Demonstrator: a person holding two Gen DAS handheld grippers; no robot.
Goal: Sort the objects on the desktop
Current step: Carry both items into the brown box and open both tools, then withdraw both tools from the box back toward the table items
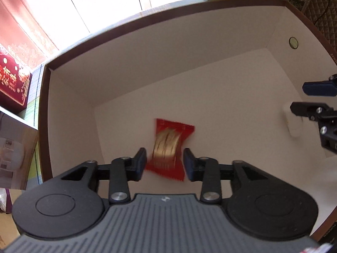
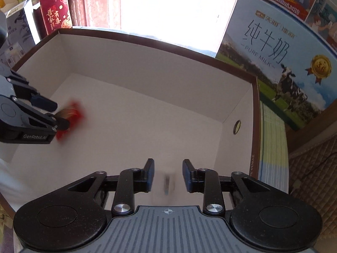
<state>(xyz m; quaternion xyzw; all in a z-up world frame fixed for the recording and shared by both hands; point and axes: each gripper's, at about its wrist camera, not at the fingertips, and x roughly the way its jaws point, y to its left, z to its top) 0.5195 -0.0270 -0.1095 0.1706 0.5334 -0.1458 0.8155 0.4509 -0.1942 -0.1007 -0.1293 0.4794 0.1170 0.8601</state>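
Observation:
A red candy packet (image 1: pixel 168 147) with gold print shows blurred in the left wrist view. It sits loose in the gap of my left gripper (image 1: pixel 164 156), which is open over the floor of a white box with a brown rim (image 1: pixel 147 63). The right wrist view shows that same packet (image 2: pixel 71 113) smeared beside my left gripper (image 2: pixel 61 115). My right gripper (image 2: pixel 168 164) is open too. A small pale object (image 2: pixel 168 181), blurred, lies between its fingers without touching them. From the left it appears as a white piece (image 1: pixel 291 124) by the right gripper (image 1: pixel 299 98).
The box wall (image 2: pixel 147 67) has a round hole (image 2: pixel 237 127) on the right side. A pure-milk carton (image 2: pixel 273 59) stands behind the box at right. A red gift box (image 1: pixel 12 84) and other cartons stand at left. A quilted brown surface (image 2: pixel 311 168) is at far right.

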